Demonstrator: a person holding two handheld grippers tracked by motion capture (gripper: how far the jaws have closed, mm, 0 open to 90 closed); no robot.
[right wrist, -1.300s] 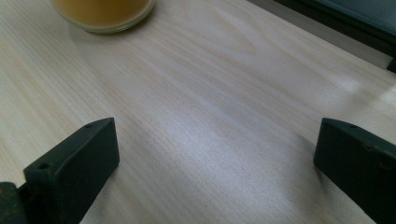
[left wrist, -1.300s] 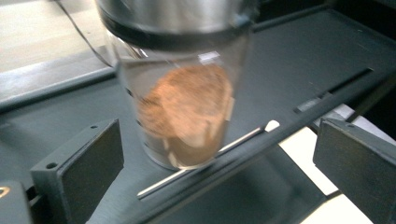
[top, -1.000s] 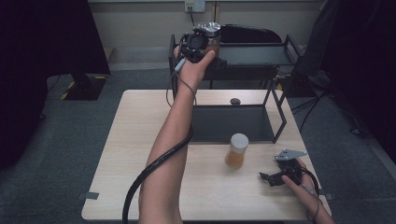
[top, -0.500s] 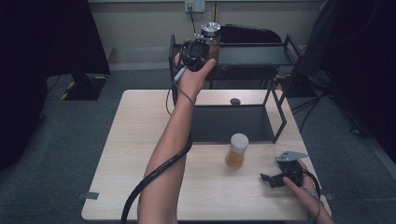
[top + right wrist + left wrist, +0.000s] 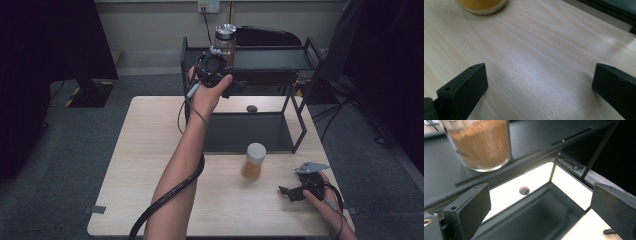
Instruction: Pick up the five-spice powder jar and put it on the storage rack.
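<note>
A glass jar of brown powder with a silver lid (image 5: pixel 225 39) stands on the top shelf of a black rack (image 5: pixel 280 59). My left gripper (image 5: pixel 234 84) is held up just in front of that shelf, open, with nothing between its jaws. In the left gripper view the jar (image 5: pixel 480 145) sits up and to the left of the open left gripper (image 5: pixel 541 202). An orange jar with a white lid (image 5: pixel 253 161) stands on the table in front of the rack. My right gripper (image 5: pixel 289 192) rests open on the table to its right; the right gripper view shows the right gripper (image 5: pixel 540 85) and the orange jar's base (image 5: pixel 481 5).
The rack's lower tray (image 5: pixel 245 132) sits on the light wooden table (image 5: pixel 145 165), and its right posts (image 5: pixel 299 125) stand near the orange jar. A small dark round object (image 5: pixel 251 108) lies on the table behind the tray. Grey floor surrounds the table.
My left gripper has drawn back and down from the jar on the top shelf, which stays standing there. The right gripper and the orange jar have not moved.
</note>
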